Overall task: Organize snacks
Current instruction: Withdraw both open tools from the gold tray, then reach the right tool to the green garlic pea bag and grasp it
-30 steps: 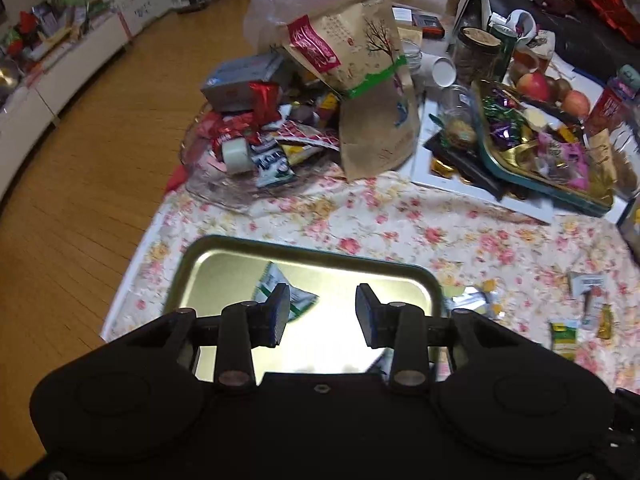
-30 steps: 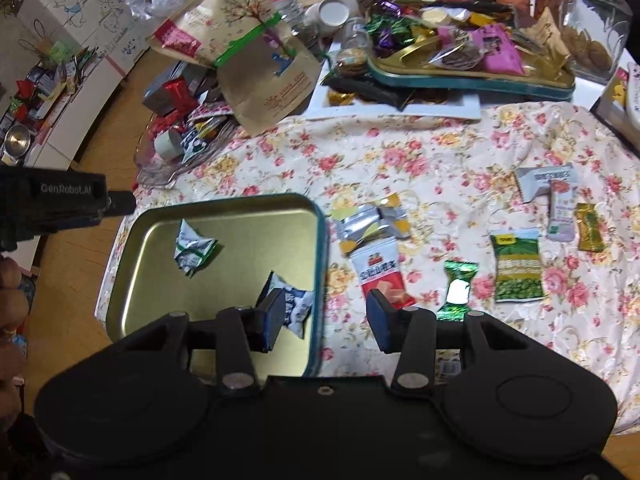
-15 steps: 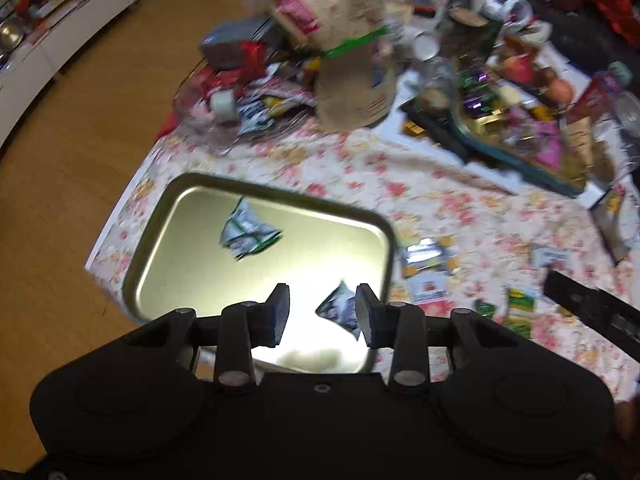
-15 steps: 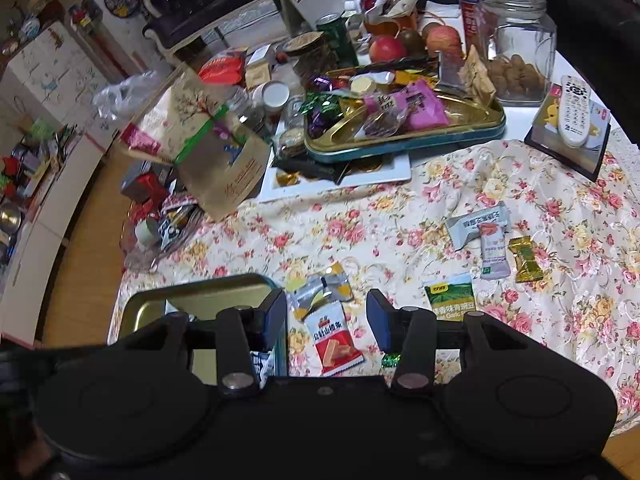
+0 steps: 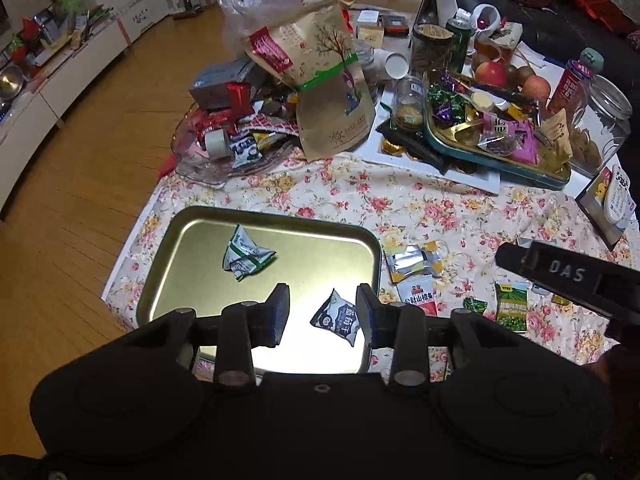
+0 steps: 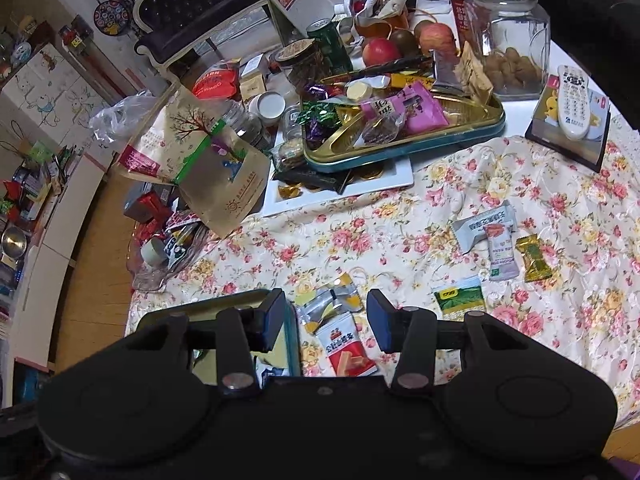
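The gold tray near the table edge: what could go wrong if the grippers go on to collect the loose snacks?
1. The gold tray sits close to the table edge, so a push from the open left gripper might slide it off.
2. The red packet lies partly under the silver-yellow packet; the open right gripper may catch both.

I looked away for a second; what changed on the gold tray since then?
Both the left hand-held gripper and the right hand-held gripper pulled back from the gold tray, jaws open and empty. The green-white packet and the dark packet stayed where they were.
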Demonstrator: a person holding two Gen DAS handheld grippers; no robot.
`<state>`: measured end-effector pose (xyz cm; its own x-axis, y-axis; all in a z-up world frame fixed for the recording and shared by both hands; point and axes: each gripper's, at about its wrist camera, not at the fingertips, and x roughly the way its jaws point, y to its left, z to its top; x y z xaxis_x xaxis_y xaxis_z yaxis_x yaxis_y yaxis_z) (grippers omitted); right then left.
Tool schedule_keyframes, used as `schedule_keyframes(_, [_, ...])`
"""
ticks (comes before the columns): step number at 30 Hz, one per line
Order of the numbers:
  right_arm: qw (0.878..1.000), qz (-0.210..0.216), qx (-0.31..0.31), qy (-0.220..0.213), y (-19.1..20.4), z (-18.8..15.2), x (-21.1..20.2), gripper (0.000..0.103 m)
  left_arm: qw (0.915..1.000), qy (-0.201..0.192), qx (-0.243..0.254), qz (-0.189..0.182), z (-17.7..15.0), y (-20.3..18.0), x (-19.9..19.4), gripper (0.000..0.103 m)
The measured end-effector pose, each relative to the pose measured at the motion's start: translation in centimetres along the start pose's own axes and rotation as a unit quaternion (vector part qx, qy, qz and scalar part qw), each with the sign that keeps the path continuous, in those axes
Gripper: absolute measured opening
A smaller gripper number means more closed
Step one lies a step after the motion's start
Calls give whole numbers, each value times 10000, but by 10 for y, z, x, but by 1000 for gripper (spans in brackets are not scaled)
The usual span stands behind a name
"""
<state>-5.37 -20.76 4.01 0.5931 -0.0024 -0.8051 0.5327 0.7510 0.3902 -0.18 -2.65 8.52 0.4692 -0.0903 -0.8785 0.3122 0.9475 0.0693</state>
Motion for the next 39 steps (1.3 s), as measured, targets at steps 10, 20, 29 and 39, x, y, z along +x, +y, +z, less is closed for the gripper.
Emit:
schedule_keyframes(10, [9995, -120, -304, -41, 3, -6, -1, 48, 9990, 54, 385, -231, 4, -19, 1, 47])
schedule_keyframes(20, [9971, -518, 29, 559, -32, -10, 20, 48, 9912, 633, 877, -770, 15, -44, 43, 47])
schedule_keyframes(29, [9862, -816, 647, 1289, -80, -31, 41, 52, 9817, 1453, 808, -934, 15, -47, 71, 46])
schedule_keyframes(39, [9571, -1720, 2045, 1118, -154, -24, 56, 52, 9754, 1584, 937, -1213, 12, -40, 72, 45])
